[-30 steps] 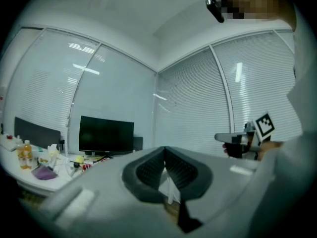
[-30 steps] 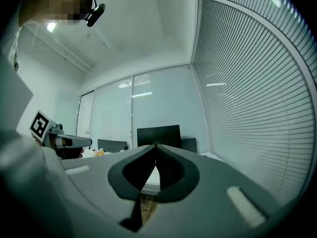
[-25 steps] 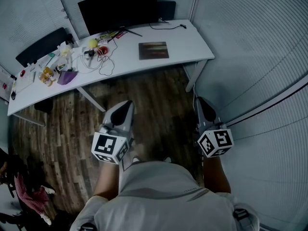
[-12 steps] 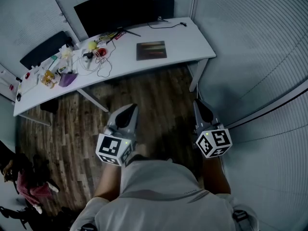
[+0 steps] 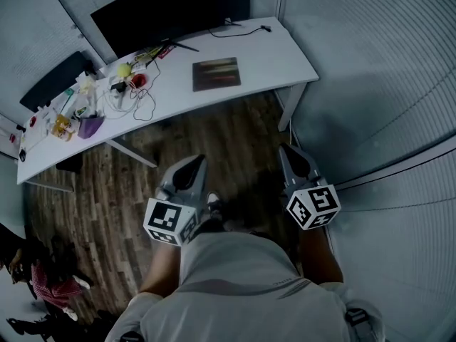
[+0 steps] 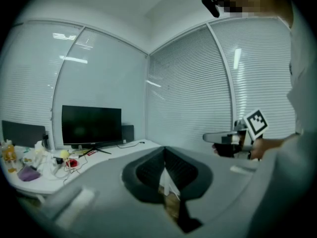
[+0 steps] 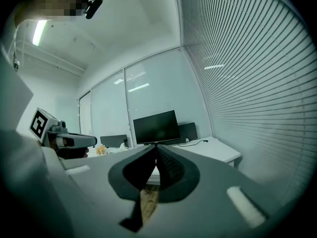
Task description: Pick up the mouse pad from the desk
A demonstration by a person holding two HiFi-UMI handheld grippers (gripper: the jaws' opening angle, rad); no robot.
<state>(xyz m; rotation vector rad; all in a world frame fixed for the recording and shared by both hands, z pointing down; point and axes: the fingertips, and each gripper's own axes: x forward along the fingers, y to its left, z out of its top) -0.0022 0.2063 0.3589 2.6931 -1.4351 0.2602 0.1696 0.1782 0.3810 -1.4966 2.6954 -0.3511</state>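
The mouse pad (image 5: 216, 74) is a dark brownish square lying flat on the right half of the white desk (image 5: 274, 55). Both grippers hang over the wooden floor, well short of the desk and pointing toward it. My left gripper (image 5: 194, 162) is shut with nothing between its jaws, as the left gripper view (image 6: 164, 150) also shows. My right gripper (image 5: 288, 151) is shut and empty too, its jaws meeting in a line in the right gripper view (image 7: 156, 147). The pad itself does not show clearly in either gripper view.
A black monitor (image 5: 153, 13) stands at the desk's back. Cables, a red item and small clutter (image 5: 125, 84) fill the desk's left half, with a purple cup (image 5: 90, 127) beyond. A dark chair (image 5: 53, 80) sits behind. Blinds-covered walls (image 5: 370, 84) close in on the right.
Both grippers stayed shut and came slightly forward and lower. In the head view the desk and mouse pad slid left, and a shoe now shows between the grippers.
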